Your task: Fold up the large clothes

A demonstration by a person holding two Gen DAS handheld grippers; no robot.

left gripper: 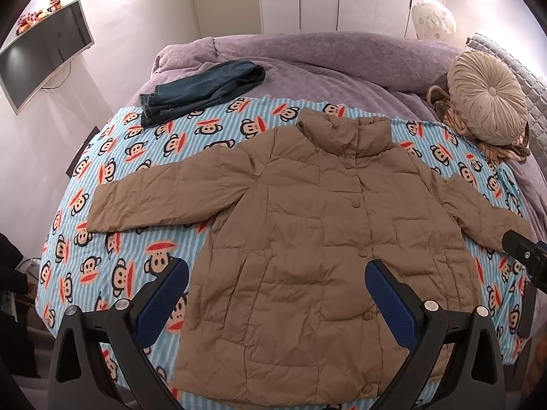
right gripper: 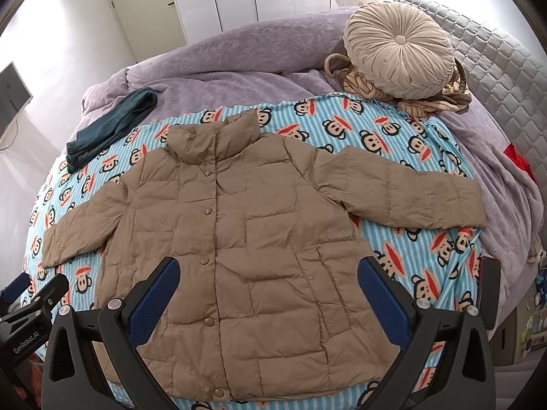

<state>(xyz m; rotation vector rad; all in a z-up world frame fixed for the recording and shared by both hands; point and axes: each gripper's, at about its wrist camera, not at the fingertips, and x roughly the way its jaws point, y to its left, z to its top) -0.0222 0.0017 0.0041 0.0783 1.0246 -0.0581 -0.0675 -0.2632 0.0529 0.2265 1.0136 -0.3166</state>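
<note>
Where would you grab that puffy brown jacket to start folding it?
Probably the cuffs. The jacket lies flat, buttoned, front up, both sleeves spread outward. The right gripper, open above the hem, could come from the outer side to pinch the right sleeve at its free end and swing it across the chest; the left gripper, also open, could mirror that on the left sleeve.

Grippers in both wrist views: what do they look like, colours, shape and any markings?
The left gripper and right gripper match: black angular frames with silver screw heads, each with two fingers faced in blue dimpled pads. The left gripper's body reads "GenRobot.AI" in the right wrist view. No cables or sleeves visible.
</note>
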